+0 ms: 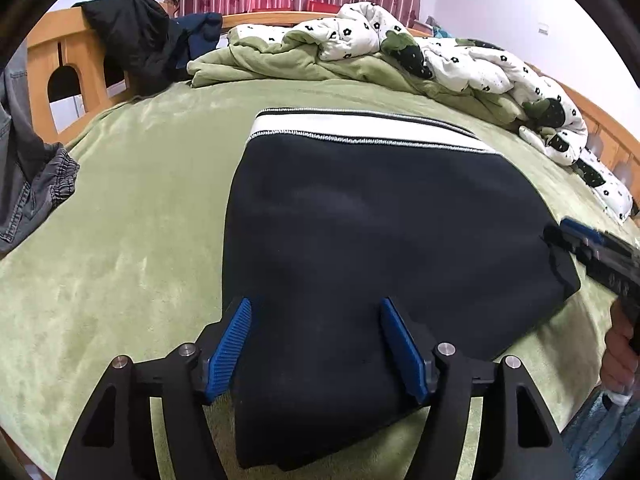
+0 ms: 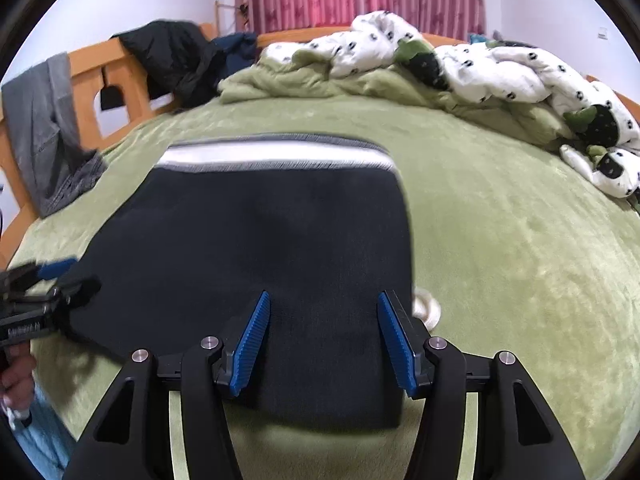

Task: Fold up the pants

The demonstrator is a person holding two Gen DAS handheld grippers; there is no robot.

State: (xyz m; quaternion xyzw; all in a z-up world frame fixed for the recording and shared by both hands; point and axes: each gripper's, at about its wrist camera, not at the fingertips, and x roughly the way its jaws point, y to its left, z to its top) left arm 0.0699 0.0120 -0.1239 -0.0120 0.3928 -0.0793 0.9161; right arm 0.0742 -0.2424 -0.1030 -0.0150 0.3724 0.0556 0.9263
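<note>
The folded pants [image 1: 384,248], dark navy with a white band along the far edge, lie flat on the green blanket [image 1: 120,260] that covers the bed, near its front edge and about in the middle of the cleared part. The left gripper [image 1: 316,312] hangs over the near left corner of the folded stack with its 2 blue-padded fingers [image 1: 234,344] spread apart; the cloth lies beneath them and neither pad presses on it. The right gripper [image 2: 324,308] sits over the near right corner of the same stack, its 2 fingers [image 2: 394,340] likewise apart with dark cloth showing between them and no pinch visible. In the right wrist view a white cord loop [image 2: 428,308] pokes out from the right edge of the pants, just beside the right finger. A crumpled white quilt [image 1: 460,60] with dark flower prints lies heaped along the far side of the bed, a black jacket [image 1: 132,36] hangs over the wooden bed frame [image 1: 44,68], and grey jeans [image 1: 32,184] drape at the left edge.
</note>
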